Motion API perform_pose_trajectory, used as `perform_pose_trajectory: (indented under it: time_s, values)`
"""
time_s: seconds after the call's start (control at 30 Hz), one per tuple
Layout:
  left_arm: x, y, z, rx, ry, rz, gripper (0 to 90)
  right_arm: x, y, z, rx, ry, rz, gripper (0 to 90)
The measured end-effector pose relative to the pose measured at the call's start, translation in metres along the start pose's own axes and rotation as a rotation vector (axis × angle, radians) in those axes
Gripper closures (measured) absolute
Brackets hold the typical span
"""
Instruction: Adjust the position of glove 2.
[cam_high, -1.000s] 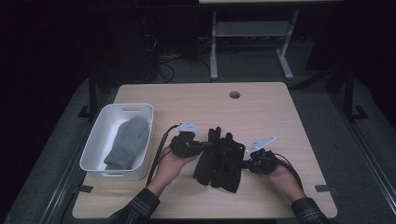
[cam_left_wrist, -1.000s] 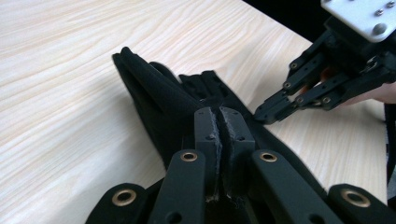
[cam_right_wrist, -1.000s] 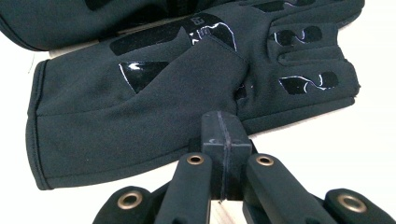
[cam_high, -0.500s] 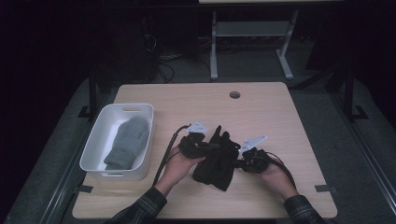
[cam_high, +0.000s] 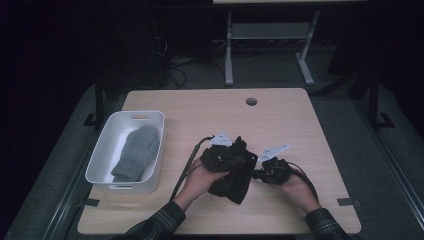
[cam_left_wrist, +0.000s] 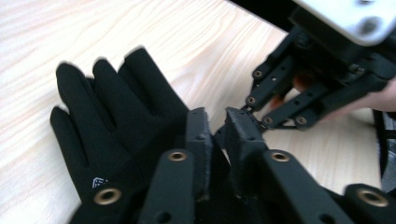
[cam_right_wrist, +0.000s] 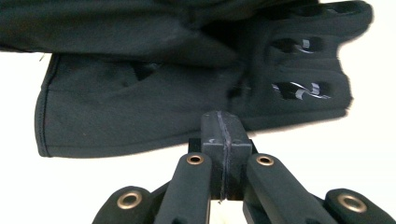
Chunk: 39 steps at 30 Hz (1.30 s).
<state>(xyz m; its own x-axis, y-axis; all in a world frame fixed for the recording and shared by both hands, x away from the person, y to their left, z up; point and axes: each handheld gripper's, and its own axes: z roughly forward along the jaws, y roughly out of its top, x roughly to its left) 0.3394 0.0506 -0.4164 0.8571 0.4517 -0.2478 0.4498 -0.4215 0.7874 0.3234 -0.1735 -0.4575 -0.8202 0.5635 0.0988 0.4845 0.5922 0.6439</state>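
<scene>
- Desk (cam_high: 300, 125) of pale wood-grain laminate, seen from the high view: a white rectangular plastic bin (cam_high: 102, 160) stands at its left side, with one grey knitted mitten (cam_high: 135, 152) lying inside. I judge that one item is already put away.
- Work in hand: a pair of black fabric gloves (cam_high: 235, 175), bunched together near the front middle of the desk, well apart from the bin, between my two hands.
- Left claw (cam_left_wrist: 217, 128): my jaws have just been opening and now stand a narrow gap apart over the cuff end of the gloves. In the left gripper view I see a slit between the pads, with dark cloth low between the jaws; I judge the pads no longer press on it.
- Right claw (cam_right_wrist: 223, 130): jaws closed pad to pad. In the right gripper view they sit at the lower hem of the gloves; the tips seem to meet against the hem, but I cannot tell for certain whether cloth is caught between them.
- Progress, as a judgement: the mitten is stowed; the black gloves are not yet in the bin. Left to do: regrip, lift, carry leftward, and release over the bin.
</scene>
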Motion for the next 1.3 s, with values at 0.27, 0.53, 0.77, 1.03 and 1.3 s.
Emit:
perform_pose_trajectory:
  time_s: [0.27,0.53,0.77,1.03,1.3]
  values:
    - [-0.001,-0.001,-0.007,0.022,-0.001,0.022,89.1,-0.020,-0.017,-0.021,-0.035,-0.081,0.068,62.4]
    - [-0.005,-0.012,0.017,0.099,-0.017,0.033,89.1,-0.047,-0.041,-0.038,-0.069,-0.185,0.183,29.7]
    - [-0.014,-0.023,0.046,0.197,-0.013,0.092,89.1,-0.057,-0.047,-0.036,-0.068,-0.214,0.235,21.4]
    - [-0.020,-0.020,0.040,0.176,-0.037,0.077,89.1,-0.057,-0.047,-0.034,-0.067,-0.227,0.218,20.7]
    - [-0.033,-0.026,0.049,0.237,-0.062,0.107,89.1,-0.059,-0.049,-0.030,-0.050,-0.235,0.214,19.2]
